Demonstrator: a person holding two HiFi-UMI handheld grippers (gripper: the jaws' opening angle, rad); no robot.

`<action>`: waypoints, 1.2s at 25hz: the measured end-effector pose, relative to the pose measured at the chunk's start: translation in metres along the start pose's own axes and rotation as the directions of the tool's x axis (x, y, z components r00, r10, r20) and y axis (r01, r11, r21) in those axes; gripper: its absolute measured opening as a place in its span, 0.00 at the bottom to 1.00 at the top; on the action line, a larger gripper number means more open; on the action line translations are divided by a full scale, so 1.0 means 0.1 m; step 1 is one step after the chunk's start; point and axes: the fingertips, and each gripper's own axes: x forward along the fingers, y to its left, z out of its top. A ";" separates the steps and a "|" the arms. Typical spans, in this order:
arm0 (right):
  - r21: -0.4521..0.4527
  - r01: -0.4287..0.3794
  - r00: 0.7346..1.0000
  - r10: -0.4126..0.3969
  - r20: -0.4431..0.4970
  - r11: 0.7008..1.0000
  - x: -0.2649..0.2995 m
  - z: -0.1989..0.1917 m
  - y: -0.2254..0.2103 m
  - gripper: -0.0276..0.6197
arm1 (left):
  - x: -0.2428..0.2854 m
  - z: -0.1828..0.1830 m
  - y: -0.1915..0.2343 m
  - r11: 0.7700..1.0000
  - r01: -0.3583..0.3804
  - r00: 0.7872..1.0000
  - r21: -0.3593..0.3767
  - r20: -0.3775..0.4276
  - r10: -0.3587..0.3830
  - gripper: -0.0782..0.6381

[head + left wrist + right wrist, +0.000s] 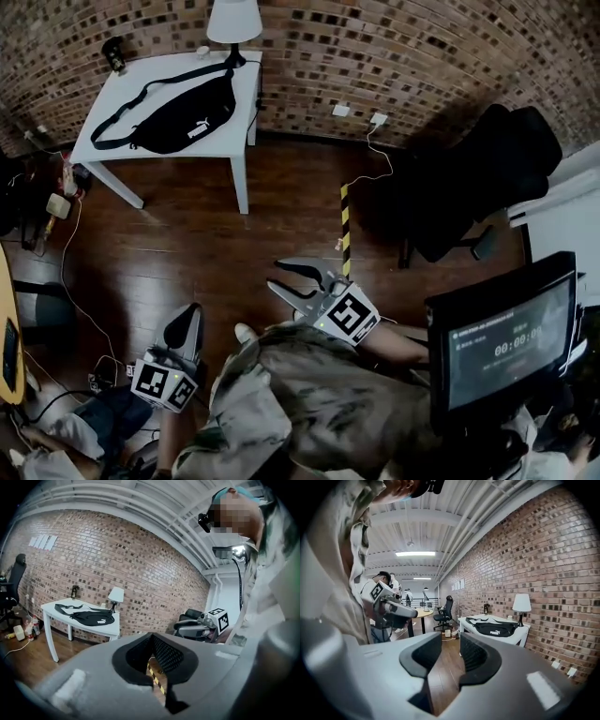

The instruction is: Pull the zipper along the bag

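Observation:
A black waist bag (178, 117) lies with its strap spread on a white table (122, 89) by the brick wall, far from both grippers. The left gripper view shows the bag (91, 617) on the table (56, 607) at mid-left. In the right gripper view the same bag (494, 629) sits at right. My left gripper (192, 311) hangs low over the wooden floor, its jaws meeting at the tips (152, 639), with nothing in them. Beside it, my right gripper (275, 276) is open and empty, with floor showing through the gap (451, 641).
A white lamp (232, 21) and a dark cup (114, 54) stand on the table. A black office chair (478, 178) is at right, a monitor (502, 342) at lower right. Yellow-black tape (344, 225) and cables lie on the floor. People stand near a round table (419, 613).

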 end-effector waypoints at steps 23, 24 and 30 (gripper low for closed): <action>-0.061 -0.074 0.996 0.077 0.052 0.995 -1.16 -0.12 -0.57 0.21 | 0.78 0.00 -1.28 0.998 -0.051 0.998 0.022 0.030 0.051 0.11; -0.062 -0.074 0.996 0.078 0.053 0.995 -1.17 -0.12 -0.58 0.21 | 0.79 -0.01 -1.29 0.998 -0.056 0.998 0.023 0.030 0.055 0.11; -0.083 -0.095 0.992 0.101 0.069 0.992 -1.22 -0.15 -0.56 0.20 | 0.75 -0.03 -1.32 0.997 -0.080 0.996 0.023 0.032 0.079 0.11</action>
